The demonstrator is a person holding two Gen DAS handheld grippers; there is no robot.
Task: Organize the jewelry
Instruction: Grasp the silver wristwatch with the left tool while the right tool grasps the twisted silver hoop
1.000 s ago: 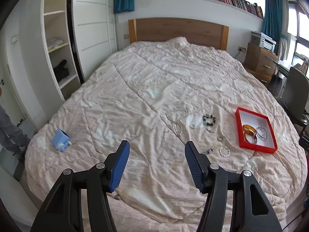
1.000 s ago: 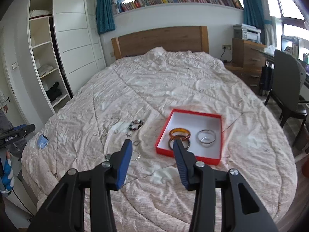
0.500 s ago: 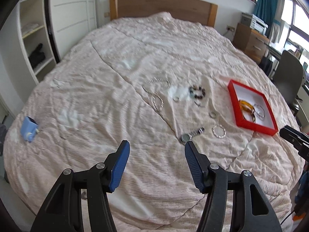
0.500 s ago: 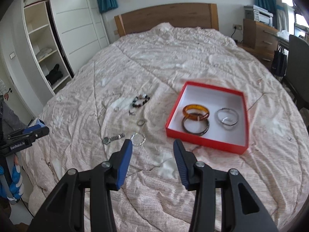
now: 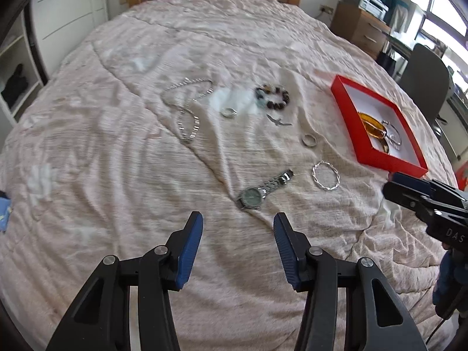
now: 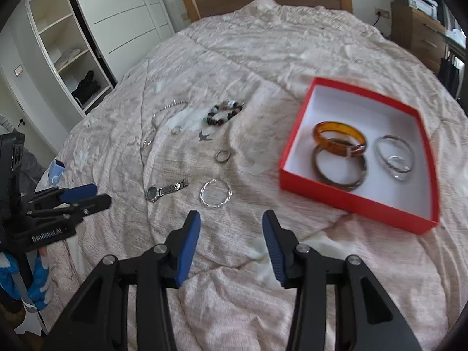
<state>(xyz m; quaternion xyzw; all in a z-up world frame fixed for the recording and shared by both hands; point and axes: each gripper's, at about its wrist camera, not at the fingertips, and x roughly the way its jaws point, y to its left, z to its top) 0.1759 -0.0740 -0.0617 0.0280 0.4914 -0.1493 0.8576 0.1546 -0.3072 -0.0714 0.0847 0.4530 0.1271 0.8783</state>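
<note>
Jewelry lies scattered across the pink quilt (image 5: 122, 152), and going from left to right each piece calls for its own grip. Farthest left, the silver chain necklace (image 5: 187, 102) is limp and light; it will likely slump and trail, so pinching a bunched part near its middle seems wiser than taking an end. Next, a small silver ring (image 5: 228, 112) sits flat in a fold, smooth and probably slippery, best caught across its band edge. The wristwatch (image 5: 257, 193) lies just ahead of the left gripper (image 5: 237, 244), whose jaws have just been closing a little yet stand about half open with nothing between them; the watch looks like the heaviest piece, with a rigid case and a flexible metal strap, so the case or the strap right beside it offers the surest hold. The beaded bracelet (image 5: 272, 97) looks bumpy and elastic, easy to pinch. The twisted silver bangle (image 6: 216, 193) lies just ahead of the right gripper (image 6: 231, 244), also roughly half open and empty; the bangle looks stiff and thin, so one side of its rim suits. Farthest right, the red box (image 6: 351, 201) already holds three bangles.
</note>
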